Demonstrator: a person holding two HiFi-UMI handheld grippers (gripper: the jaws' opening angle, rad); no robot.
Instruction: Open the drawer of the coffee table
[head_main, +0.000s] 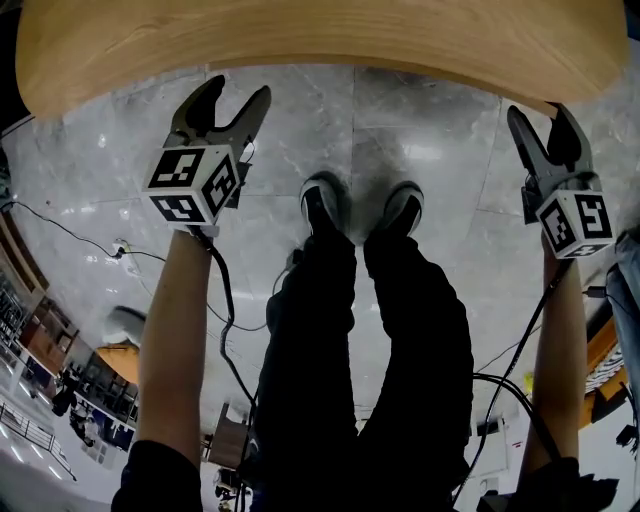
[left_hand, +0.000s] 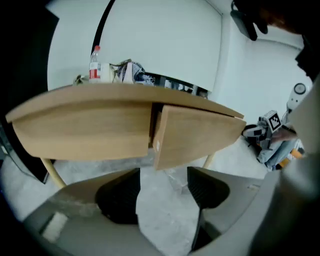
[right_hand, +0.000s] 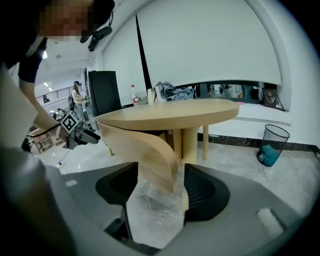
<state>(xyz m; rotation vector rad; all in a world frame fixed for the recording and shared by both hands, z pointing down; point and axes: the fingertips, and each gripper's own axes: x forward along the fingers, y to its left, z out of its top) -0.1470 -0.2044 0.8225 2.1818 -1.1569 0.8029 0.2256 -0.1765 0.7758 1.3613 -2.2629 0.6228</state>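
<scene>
The wooden coffee table (head_main: 320, 40) fills the top of the head view. In the left gripper view its right drawer front (left_hand: 195, 135) stands out from the left front panel (left_hand: 85, 130), partly pulled out. My left gripper (head_main: 236, 95) (left_hand: 164, 187) is open and empty, a little short of the seam between the two fronts. My right gripper (head_main: 545, 118) (right_hand: 156, 187) is at the table's right edge, open. The end of the curved drawer front (right_hand: 145, 145) stands between its jaws, close to the right pad (right_hand: 200, 187).
A bottle (left_hand: 95, 65) and a bundle of cloth (left_hand: 131, 72) sit on the tabletop. A mesh waste bin (right_hand: 272, 145) stands on the floor to the right, a black cabinet (right_hand: 105, 92) behind. Cables (head_main: 80, 235) trail across the marble floor beside the person's shoes (head_main: 325, 200).
</scene>
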